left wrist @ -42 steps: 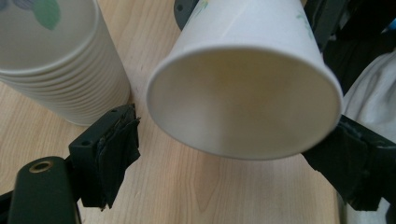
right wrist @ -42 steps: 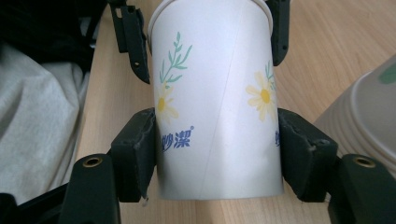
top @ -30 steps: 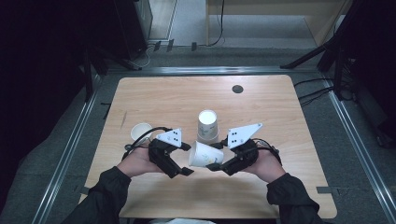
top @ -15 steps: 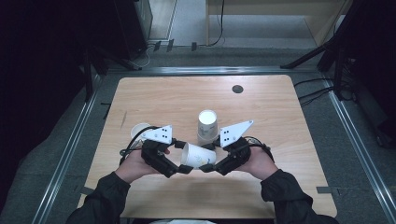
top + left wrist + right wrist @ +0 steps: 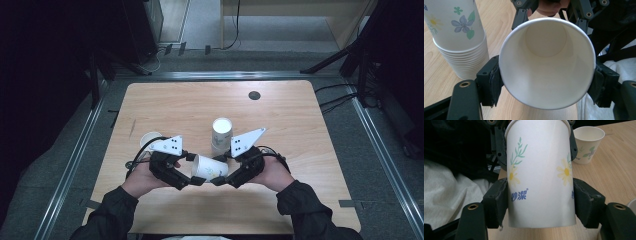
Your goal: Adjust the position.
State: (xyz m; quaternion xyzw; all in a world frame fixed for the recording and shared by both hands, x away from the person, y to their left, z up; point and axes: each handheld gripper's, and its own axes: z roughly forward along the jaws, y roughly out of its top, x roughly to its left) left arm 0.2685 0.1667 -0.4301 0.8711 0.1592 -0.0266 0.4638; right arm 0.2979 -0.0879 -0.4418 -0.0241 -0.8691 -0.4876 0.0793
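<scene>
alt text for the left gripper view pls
A white paper cup, open mouth toward the camera, sits gripped at its rim by the left gripper, with the right gripper at its far end. An upside-down stack of flowered cups stands at left on the wooden table.

Blue Chinese brand print on the held paper cup

The paper cup (image 5: 540, 175) clamped between the two sets of tongs carries the blue characters "妙潔" low on its wall, just under a yellow daisy, seen in the right gripper view. A second blue mark sits at the cup's right edge, beside the pad there, but too little of it shows to be read. On the stack of cups (image 5: 459, 37) in the left gripper view a scrap of blue print shows at the picture's top left corner, cut off and unreadable. The high view gives no print sharp enough to read.
</scene>
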